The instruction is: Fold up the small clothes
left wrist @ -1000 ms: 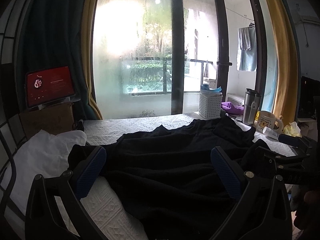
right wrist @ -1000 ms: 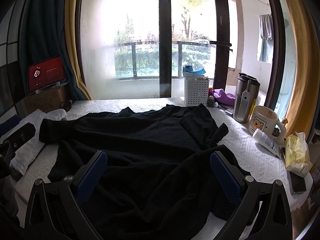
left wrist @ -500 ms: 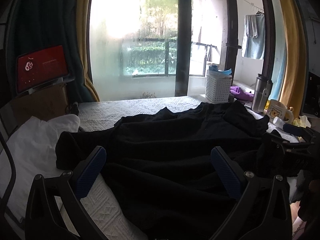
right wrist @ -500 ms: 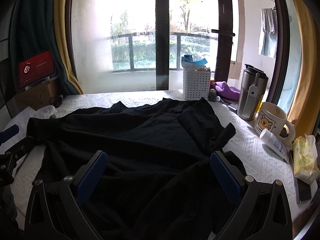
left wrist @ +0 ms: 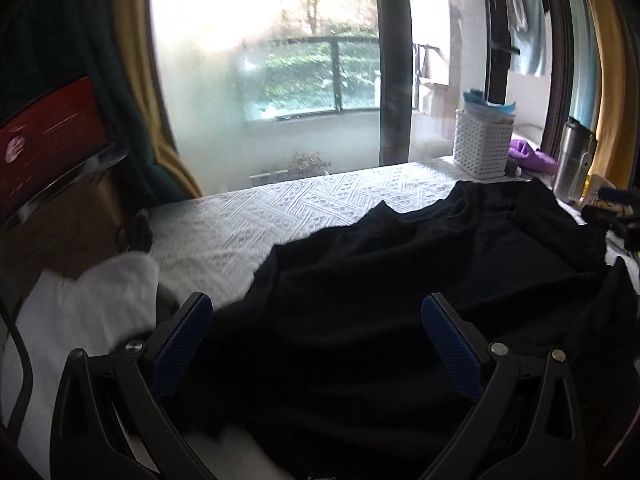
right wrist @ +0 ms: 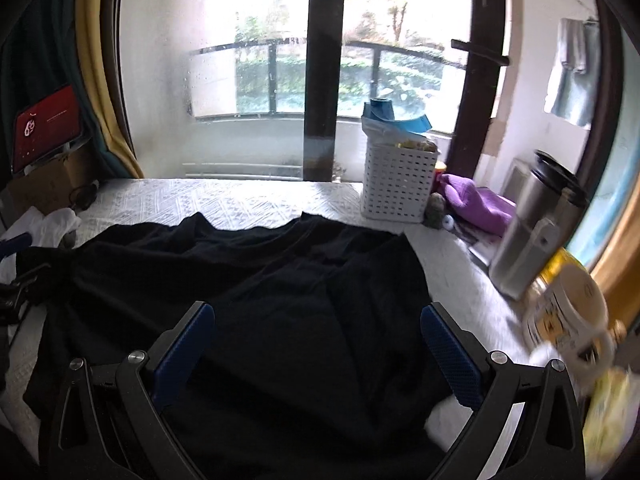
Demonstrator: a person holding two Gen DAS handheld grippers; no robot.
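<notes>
Bright glass doors (right wrist: 260, 80) with dark frames and yellow curtains (left wrist: 140, 80) stand behind the white-covered table (left wrist: 248, 224)

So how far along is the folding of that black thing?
Barely begun. The black garment lies rumpled and spread over the white cover, with no neat fold showing. Nothing is in hand: the left gripper and right gripper are both open above the cloth. All the folding is left. A white cloth sits off to the left.
</notes>
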